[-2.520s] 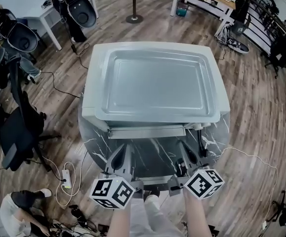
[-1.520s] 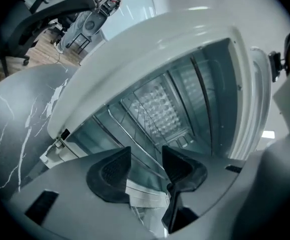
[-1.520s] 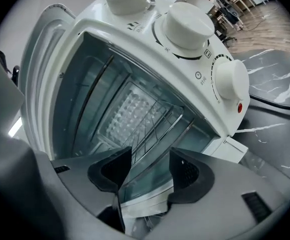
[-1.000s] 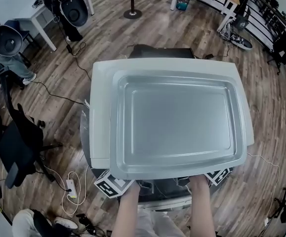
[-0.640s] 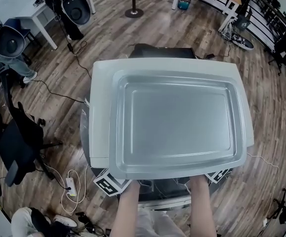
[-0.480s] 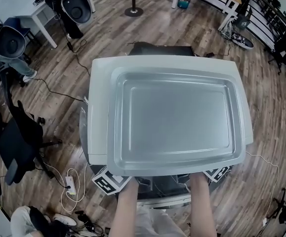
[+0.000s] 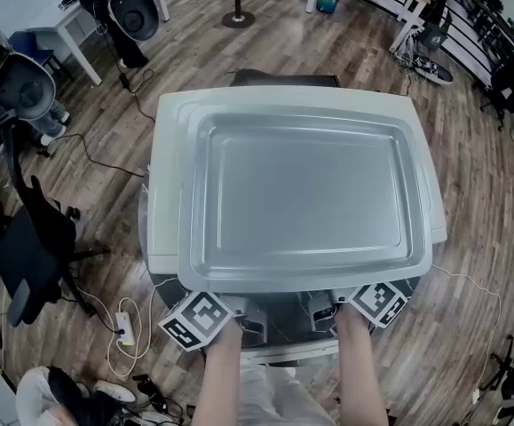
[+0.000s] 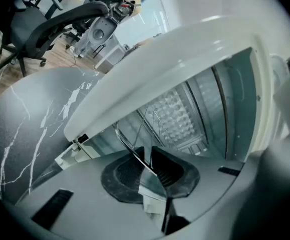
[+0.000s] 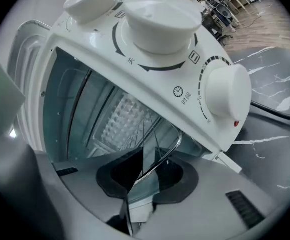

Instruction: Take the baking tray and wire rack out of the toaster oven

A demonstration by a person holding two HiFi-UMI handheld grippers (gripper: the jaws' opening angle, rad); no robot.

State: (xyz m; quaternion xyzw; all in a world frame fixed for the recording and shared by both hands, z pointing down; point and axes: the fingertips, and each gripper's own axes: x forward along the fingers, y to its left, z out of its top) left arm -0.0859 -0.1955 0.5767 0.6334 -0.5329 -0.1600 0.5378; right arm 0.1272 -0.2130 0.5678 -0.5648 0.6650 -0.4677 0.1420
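Note:
A white toaster oven (image 7: 162, 193) stands on a dark marble table, with a grey tray-shaped panel (image 7: 301, 185) on its top. In both gripper views the oven's mouth is open, showing the thin baking tray (image 9: 149, 156) and the chrome wire rack (image 9: 174, 146). My left gripper (image 8: 150, 156) has just been closing and is shut on the tray's front edge (image 8: 152, 176), beside the rack's front bar (image 8: 127, 146). My right gripper (image 9: 147, 169) has also just been closing and grips the same edge near the rack's rounded corner. In the head view the jaws are hidden under the oven's front, and only the left gripper's marker cube (image 7: 194, 319) and the right gripper's marker cube (image 7: 379, 302) show.
The oven's knobs (image 9: 225, 96) sit on the right of its front. The marble table (image 8: 29, 114) reaches out to the left of the oven. Office chairs (image 7: 26, 238), cables and a power strip (image 7: 123, 331) lie on the wooden floor at the left.
Both grippers have moved from the table's front edge forward under the oven's front. Over the last second the marker cubes have come further into view and the oven sits higher in the picture.

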